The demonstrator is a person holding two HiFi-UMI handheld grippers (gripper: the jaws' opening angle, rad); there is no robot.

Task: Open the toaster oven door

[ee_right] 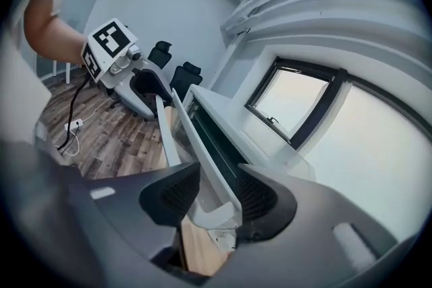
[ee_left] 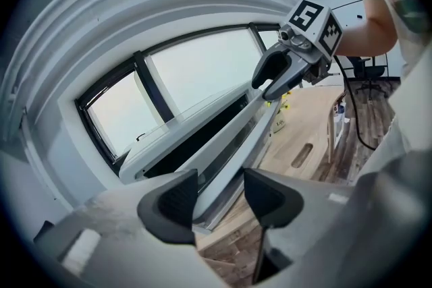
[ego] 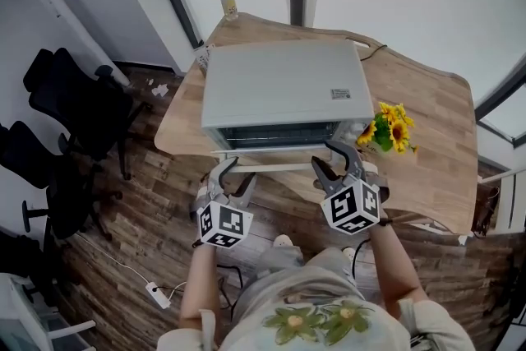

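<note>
A silver toaster oven [ego: 279, 90] stands on the wooden table [ego: 436, 111], and its glass door [ego: 275, 150] hangs ajar, with a dark gap showing above it. My left gripper [ego: 234, 173] is at the left end of the door handle [ego: 275, 168]. In the left gripper view the door [ee_left: 223, 138] fills the space between the pads of the left gripper [ee_left: 221, 199]. My right gripper [ego: 333, 159] is at the door's right end. The door's corner [ee_right: 202, 145] sits tight between the right gripper's [ee_right: 219, 195] pads.
Sunflowers [ego: 390, 127] stand right of the oven, and a small bottle [ego: 228, 2] is at the table's far edge by the window. Black office chairs [ego: 66, 94] are on the left. A power strip [ego: 156, 294] and its cable lie on the wood floor.
</note>
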